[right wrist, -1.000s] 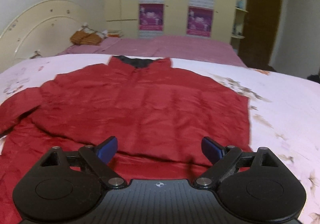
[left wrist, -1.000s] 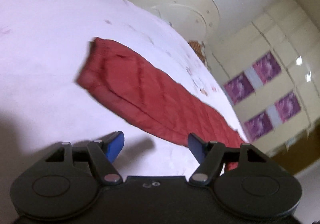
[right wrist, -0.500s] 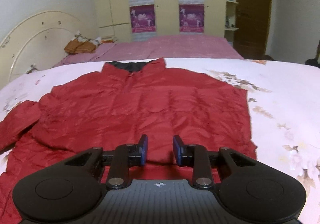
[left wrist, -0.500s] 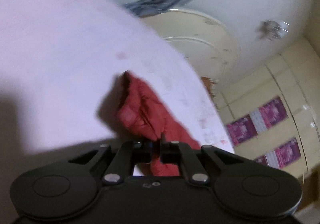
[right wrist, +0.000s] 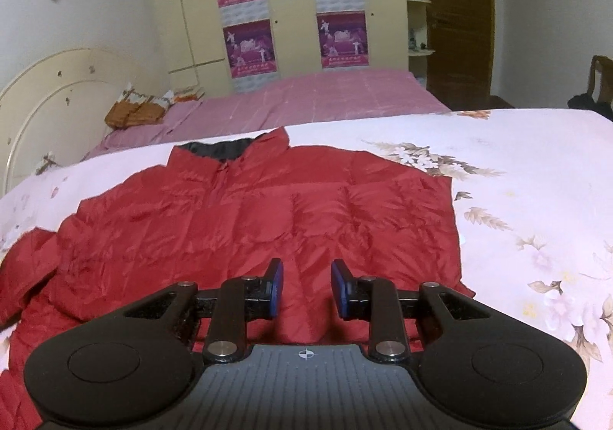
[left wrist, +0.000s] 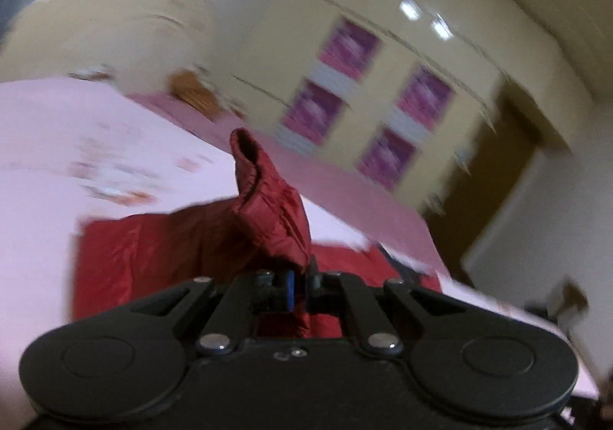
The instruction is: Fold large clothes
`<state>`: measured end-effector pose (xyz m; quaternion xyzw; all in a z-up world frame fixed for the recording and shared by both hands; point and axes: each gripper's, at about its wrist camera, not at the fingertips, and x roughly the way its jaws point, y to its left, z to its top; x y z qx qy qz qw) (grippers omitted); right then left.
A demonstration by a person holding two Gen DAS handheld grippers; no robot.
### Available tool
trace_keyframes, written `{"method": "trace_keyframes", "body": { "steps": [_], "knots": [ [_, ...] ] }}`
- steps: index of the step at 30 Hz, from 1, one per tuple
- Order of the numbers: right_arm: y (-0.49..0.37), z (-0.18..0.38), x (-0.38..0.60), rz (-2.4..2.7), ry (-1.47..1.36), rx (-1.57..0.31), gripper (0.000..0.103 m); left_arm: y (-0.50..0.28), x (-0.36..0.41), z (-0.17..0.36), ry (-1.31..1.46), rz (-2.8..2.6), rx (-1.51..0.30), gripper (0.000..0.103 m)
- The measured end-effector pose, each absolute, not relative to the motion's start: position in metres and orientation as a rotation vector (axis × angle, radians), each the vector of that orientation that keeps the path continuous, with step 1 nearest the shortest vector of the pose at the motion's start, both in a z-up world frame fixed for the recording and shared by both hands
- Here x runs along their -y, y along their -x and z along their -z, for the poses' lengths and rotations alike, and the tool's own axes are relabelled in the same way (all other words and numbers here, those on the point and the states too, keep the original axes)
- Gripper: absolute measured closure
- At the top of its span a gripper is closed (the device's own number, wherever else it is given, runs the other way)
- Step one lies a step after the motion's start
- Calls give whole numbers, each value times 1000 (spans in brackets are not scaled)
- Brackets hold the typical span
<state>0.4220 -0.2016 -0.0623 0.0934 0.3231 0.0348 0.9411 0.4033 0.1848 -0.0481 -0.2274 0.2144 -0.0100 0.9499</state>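
A red quilted down jacket (right wrist: 264, 223) lies front-up and spread across the floral bedsheet (right wrist: 536, 177), filling the centre and lower left of the right wrist view, its dark-lined collar (right wrist: 226, 148) toward the top. In the left wrist view its sleeve (left wrist: 268, 207) rises at frame centre, cuff uppermost, pinched by the left gripper (left wrist: 300, 282), whose fingers are clenched on the fabric, probably to carry it over the body for a first fold. The right gripper (right wrist: 306, 290) hovers low over the hem, fingers partly apart and holding nothing, likely placed to steady the body.
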Motion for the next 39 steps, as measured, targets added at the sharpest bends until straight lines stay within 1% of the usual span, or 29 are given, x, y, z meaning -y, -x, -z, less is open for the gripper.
{"method": "trace_keyframes", "body": {
  "steps": [3,5,13,18,25,26,27,28,29,30,31,32,33,34,36,38,39],
  "knots": [
    [-424,62,213,-58,-212,-659,75,-429,-133,51,390,144,-501,99],
    [-425,62,221,-47,-228,-663,75,-435,-106,61,388,235,-519,99],
    [-419,66,260,-2,-291,-650,75,-458,-20,85,269,386,-613,99],
    [-411,65,286,16,-309,-630,75,-468,13,98,206,422,-648,99],
    [-405,66,313,45,-330,-632,75,-477,40,111,171,468,-699,99],
    [-404,65,314,43,-331,-628,75,-479,43,114,172,488,-716,97],
    [-403,64,315,47,-326,-622,75,-480,45,115,171,525,-730,93],
    [-401,62,317,40,-329,-612,75,-476,51,115,165,544,-729,84],
    [-399,60,316,35,-331,-597,74,-470,54,111,153,555,-714,63],
    [-399,57,314,34,-320,-579,74,-463,54,107,137,544,-689,38],
    [-400,55,311,27,-312,-574,66,-456,51,103,125,524,-660,31],
    [-401,53,308,18,-309,-572,36,-450,44,98,123,509,-641,30],
    [-400,52,304,10,-305,-554,27,-443,34,95,133,491,-634,31],
    [-401,50,300,1,-296,-543,26,-438,19,92,148,455,-626,31],
    [-406,50,292,-25,-300,-560,26,-431,-12,91,163,368,-604,31],
    [-411,52,285,-63,-325,-583,26,-425,-50,91,168,253,-592,35],
    [-414,54,281,-85,-345,-596,26,-424,-68,93,175,204,-592,41]
  ]
}}
